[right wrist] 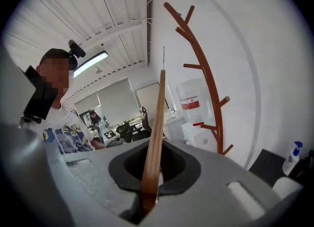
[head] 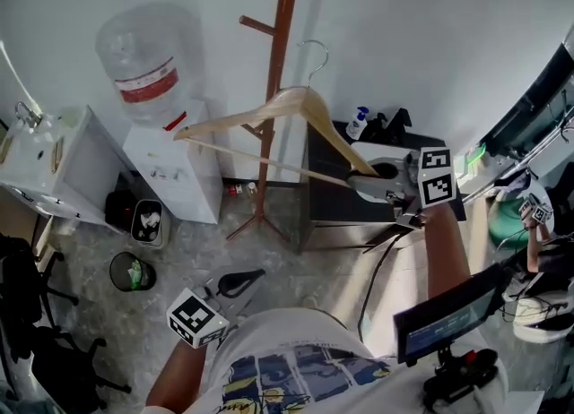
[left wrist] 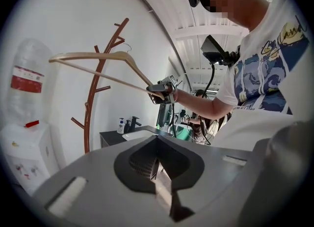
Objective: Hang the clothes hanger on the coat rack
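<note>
Hanger [head: 224, 120] tip hidden in right gripper [head: 360, 181], coat rack [head: 276, 54] top cropped

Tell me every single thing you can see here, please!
clothes hanger: one, pale wood, held up near the coat rack
coat rack: one, red-brown, by the white wall
water dispenser: one, white, left of the rack
bins: two, dark, on the floor near the dispenser
cabinet: one, black, right of the rack
soap bottle: one, white and blue, on the cabinet
right gripper: one, grey, shut on the clothes hanger's end
left gripper: one, grey, shut and empty, low down
</note>
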Demonstrator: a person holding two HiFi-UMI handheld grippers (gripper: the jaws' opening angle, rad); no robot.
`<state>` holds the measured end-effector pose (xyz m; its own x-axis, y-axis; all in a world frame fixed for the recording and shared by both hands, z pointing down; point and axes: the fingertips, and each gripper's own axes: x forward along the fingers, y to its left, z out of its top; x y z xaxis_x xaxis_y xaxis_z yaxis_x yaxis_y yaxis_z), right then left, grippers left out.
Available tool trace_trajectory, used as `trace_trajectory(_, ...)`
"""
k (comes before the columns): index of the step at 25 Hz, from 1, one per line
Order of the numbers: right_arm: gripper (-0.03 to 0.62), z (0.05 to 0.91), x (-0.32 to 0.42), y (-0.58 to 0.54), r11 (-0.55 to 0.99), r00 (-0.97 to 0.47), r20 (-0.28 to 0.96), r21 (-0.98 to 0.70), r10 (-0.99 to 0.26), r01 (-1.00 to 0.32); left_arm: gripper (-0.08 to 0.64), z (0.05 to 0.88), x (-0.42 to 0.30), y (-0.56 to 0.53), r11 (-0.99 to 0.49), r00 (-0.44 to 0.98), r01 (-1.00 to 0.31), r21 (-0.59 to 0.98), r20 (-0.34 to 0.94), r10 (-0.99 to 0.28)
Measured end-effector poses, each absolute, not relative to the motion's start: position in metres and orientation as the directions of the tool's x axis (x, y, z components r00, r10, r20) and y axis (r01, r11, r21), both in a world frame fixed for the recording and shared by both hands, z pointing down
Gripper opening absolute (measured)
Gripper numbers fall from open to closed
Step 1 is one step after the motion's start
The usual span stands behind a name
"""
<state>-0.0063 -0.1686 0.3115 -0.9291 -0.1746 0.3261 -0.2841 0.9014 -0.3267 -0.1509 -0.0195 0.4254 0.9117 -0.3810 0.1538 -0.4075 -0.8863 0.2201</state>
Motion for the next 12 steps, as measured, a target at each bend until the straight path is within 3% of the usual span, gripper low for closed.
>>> trace_trajectory(12, 0.009, 0.211, -0.018, -0.234, 0.959, -0.957, 0.257, -0.209, -0.133, -0.189, 0.002, 0.417, -0.162, -0.037, -0.844, 0.876, -0.482, 0.236, 0.116, -0.468)
